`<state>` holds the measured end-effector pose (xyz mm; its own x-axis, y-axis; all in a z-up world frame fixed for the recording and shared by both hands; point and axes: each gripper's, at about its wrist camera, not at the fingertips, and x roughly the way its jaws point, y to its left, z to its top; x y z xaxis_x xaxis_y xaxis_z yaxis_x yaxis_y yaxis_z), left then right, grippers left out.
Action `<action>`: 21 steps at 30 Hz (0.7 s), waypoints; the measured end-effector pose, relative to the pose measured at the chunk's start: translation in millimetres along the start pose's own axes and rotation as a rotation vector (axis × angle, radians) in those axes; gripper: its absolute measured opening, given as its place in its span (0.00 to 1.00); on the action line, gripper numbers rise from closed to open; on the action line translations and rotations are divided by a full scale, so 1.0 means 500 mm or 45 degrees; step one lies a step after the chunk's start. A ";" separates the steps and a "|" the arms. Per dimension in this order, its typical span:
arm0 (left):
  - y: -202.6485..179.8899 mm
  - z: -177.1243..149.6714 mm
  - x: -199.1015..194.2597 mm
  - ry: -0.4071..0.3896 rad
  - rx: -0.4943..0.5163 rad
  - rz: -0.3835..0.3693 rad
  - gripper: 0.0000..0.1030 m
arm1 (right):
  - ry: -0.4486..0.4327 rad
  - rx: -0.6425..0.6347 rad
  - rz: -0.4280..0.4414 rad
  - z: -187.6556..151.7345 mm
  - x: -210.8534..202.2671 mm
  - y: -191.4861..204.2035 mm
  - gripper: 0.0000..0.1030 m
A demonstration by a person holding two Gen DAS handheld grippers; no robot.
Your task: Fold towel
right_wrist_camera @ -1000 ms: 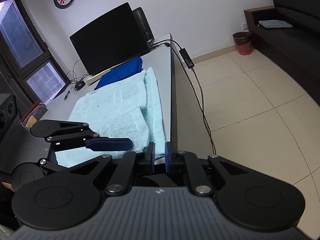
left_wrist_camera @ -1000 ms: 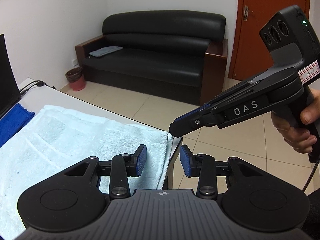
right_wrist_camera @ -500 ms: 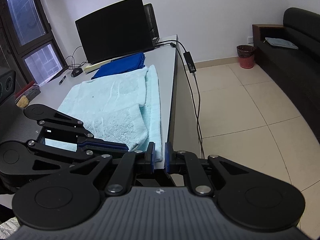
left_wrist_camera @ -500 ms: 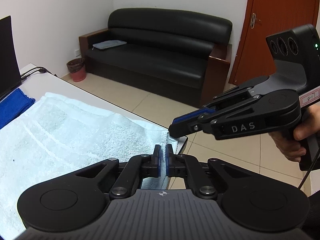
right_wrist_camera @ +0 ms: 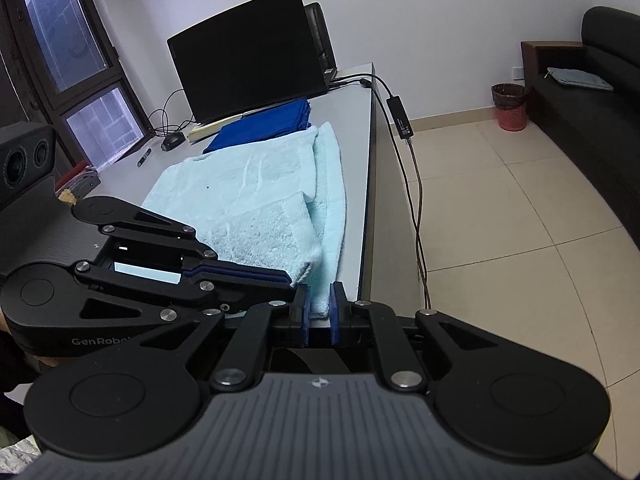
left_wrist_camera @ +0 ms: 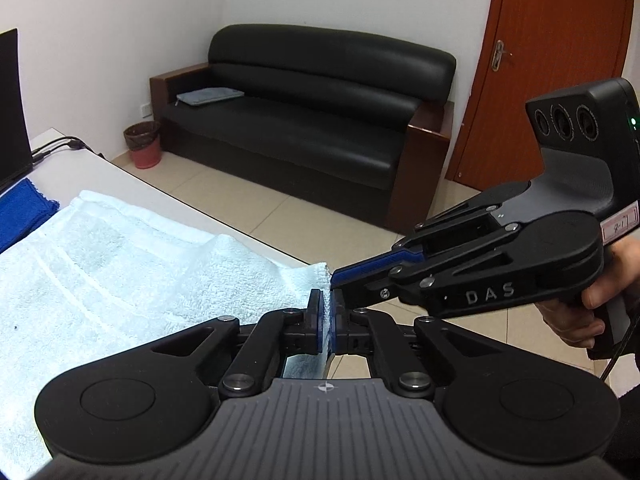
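Observation:
A light blue towel point(left_wrist_camera: 120, 264) lies partly folded on the grey table point(right_wrist_camera: 360, 128), its near corner at the table's edge. My left gripper point(left_wrist_camera: 328, 320) is shut on the towel's near edge, and white terry shows between its blue pads. In the right wrist view the left gripper point(right_wrist_camera: 286, 278) comes in from the left onto the folded layer's corner. My right gripper point(right_wrist_camera: 319, 312) is shut on the towel point(right_wrist_camera: 256, 184) at that same corner. Seen from the left wrist, the right gripper point(left_wrist_camera: 338, 276) pinches the corner just above my left jaws, with a hand on its handle.
A folded dark blue cloth point(right_wrist_camera: 264, 124) lies beyond the towel, in front of a black laptop point(right_wrist_camera: 248, 52). A mouse point(right_wrist_camera: 173, 141) and pen lie at the left. A cable with an adapter point(right_wrist_camera: 400, 116) hangs over the table's right edge. Beyond are tiled floor, a black sofa point(left_wrist_camera: 312, 120) and a red bin point(left_wrist_camera: 142, 150).
My left gripper's jaws closed from open onto the towel's edge. The gripped corner has since risen a little off the table. The right gripper stayed shut at the corner.

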<state>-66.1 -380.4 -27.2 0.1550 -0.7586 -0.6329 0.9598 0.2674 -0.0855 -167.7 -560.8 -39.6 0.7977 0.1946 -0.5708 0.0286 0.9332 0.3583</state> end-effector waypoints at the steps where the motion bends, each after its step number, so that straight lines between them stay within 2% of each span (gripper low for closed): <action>1: 0.000 -0.001 0.003 0.009 0.003 -0.003 0.04 | -0.002 0.019 0.010 -0.001 -0.001 -0.004 0.12; 9: 0.001 -0.005 0.008 0.023 0.021 -0.013 0.04 | -0.006 0.227 0.125 -0.002 -0.014 -0.049 0.12; 12: 0.001 -0.006 0.009 0.024 0.029 -0.013 0.04 | -0.009 0.265 0.159 -0.002 -0.021 -0.051 0.21; 14: 0.001 -0.006 0.009 0.023 0.031 -0.014 0.04 | -0.014 0.277 0.177 -0.002 -0.025 -0.049 0.22; 15: 0.001 -0.007 0.010 0.023 0.034 -0.012 0.04 | -0.014 0.274 0.173 -0.001 -0.025 -0.047 0.26; 21: -0.008 -0.009 0.009 0.017 0.055 -0.004 0.05 | -0.011 0.272 0.126 0.001 -0.024 -0.040 0.27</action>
<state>-70.3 -382.1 -33.2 0.1492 -0.7512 -0.6430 0.9695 0.2389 -0.0542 -177.4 -581.9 -39.6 0.8081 0.2788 -0.5189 0.0761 0.8241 0.5613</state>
